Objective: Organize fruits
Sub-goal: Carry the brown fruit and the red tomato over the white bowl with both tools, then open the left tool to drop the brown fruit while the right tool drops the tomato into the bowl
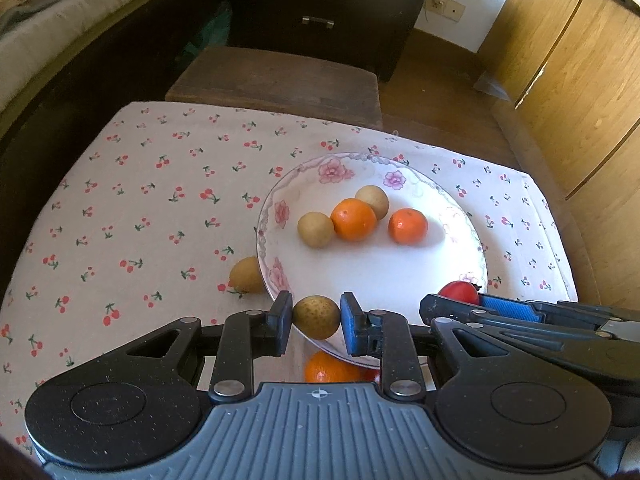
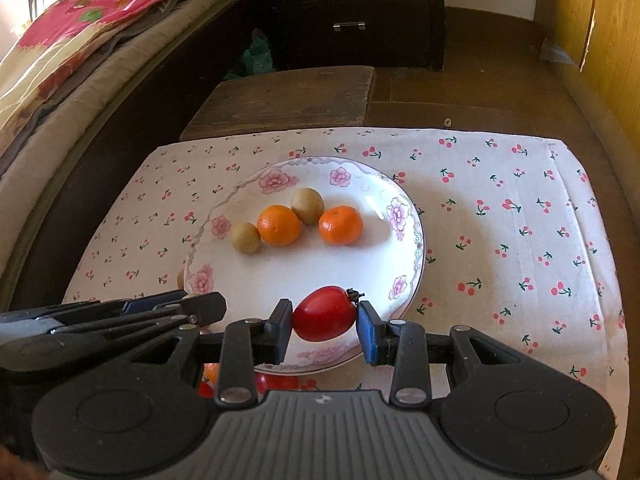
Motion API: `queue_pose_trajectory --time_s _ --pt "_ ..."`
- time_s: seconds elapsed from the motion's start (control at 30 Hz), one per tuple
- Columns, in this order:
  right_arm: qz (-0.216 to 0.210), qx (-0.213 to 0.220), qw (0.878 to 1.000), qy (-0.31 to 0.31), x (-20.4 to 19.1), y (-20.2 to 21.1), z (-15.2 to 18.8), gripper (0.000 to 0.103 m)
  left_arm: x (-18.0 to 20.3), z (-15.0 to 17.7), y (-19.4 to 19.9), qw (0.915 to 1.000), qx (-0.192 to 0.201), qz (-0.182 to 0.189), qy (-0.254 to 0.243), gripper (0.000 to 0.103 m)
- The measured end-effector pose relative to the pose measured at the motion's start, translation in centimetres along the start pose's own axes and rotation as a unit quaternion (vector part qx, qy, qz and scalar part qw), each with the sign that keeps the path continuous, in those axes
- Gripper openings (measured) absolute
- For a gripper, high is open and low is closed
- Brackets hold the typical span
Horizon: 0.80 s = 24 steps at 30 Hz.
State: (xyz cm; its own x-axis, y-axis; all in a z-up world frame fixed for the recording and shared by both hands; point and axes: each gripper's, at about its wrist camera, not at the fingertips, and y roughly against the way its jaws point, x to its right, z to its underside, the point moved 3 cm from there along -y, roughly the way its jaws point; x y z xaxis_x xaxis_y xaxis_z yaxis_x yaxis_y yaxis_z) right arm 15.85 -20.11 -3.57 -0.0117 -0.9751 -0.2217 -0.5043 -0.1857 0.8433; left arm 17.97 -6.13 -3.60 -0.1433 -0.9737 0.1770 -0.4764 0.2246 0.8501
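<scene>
- Cherry-print tablecloth [image 2: 500, 216] covers the table.
- Flowered plate [image 2: 404, 264] sits mid-cloth toward its near edge, carrying two oranges [image 2: 279, 225] and two brown fruits [image 2: 307, 205] in its far half.
- Left gripper [image 1: 316, 317] is clamped on a brown fruit [image 1: 316, 317] above the plate's near rim.
- Right gripper [image 2: 325, 314] pinches a red tomato [image 2: 325, 314] over the same rim.
- Another brown fruit [image 1: 245, 275] lies on the cloth, touching the plate's left rim.
</scene>
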Motion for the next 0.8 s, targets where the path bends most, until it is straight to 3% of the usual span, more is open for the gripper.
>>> queue_pose_trajectory --time_s 0.8 --pt "0.006 0.005 1.000 -0.013 0.33 -0.23 -0.27 0.037 0.20 -0.21 0.04 1.0000 0.006 -0.005 0.002 0.036"
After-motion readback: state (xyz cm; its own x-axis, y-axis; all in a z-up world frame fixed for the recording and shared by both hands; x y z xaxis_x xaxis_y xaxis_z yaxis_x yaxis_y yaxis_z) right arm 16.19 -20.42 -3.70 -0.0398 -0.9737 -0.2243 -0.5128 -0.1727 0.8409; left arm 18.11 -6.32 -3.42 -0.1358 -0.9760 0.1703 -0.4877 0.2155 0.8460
